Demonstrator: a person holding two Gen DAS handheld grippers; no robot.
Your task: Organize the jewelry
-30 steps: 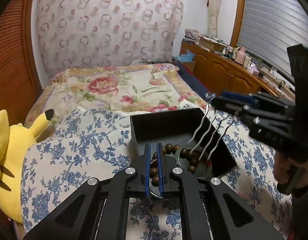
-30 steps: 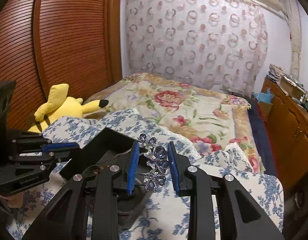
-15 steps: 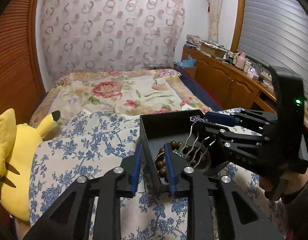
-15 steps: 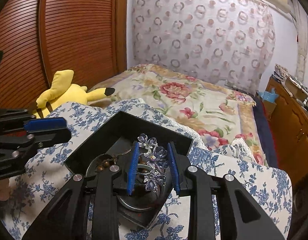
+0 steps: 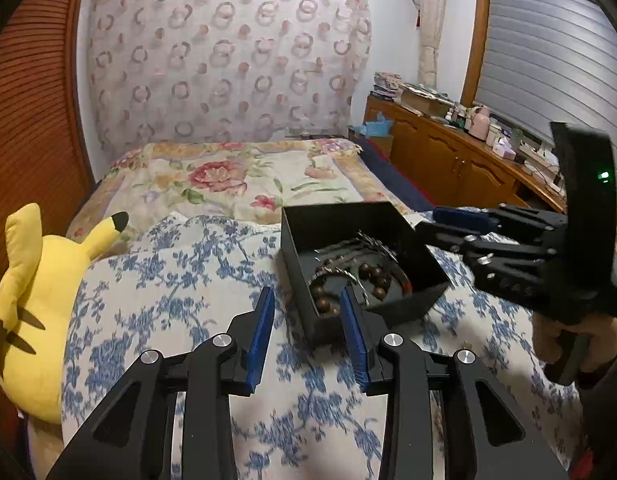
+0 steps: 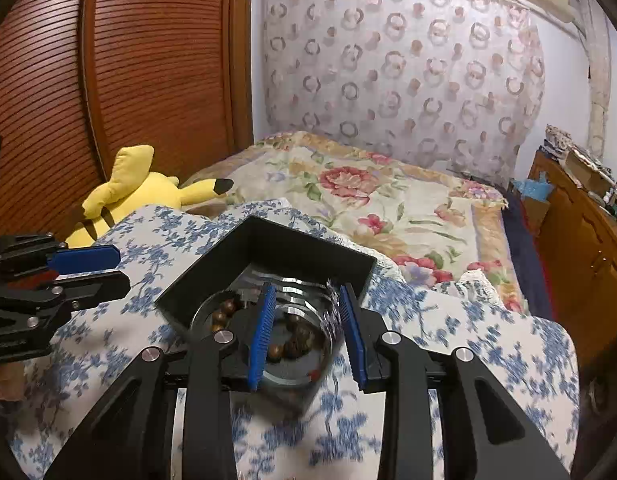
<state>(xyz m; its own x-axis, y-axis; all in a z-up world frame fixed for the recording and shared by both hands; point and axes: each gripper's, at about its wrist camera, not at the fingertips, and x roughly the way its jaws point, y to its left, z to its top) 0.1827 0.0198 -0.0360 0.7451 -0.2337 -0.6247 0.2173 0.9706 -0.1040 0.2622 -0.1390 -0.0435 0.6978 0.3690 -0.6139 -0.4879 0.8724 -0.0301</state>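
My left tongs (image 5: 306, 322) are opening, nothing between the blue pads, poised just short of the near corner of the black box (image 5: 418, 280). My right tongs (image 6: 306, 330) are opening too, hanging over the same box; a blurred, sparkly hair comb (image 6: 332, 304) sits right by the right-hand pad, and I cannot tell whether the pad touches it.

The box rests on the blue-flowered quilt (image 5: 168, 280) of the bed. Inside it lie a wooden bead bracelet (image 5: 328, 300), a dark bangle (image 6: 268, 376) and the comb's thin metal prongs (image 5: 348, 246).

My read on handling: everything here is light. The beads are hard, round and strung loose, so they will roll and sag; I would pinch across the strand, not on a single bead. The comb looks delicate at its stones and springy at its teeth, so I'd take it by the spine. The bangle is stiff and probably slick. The box sits on soft bedding and could tip if pushed.
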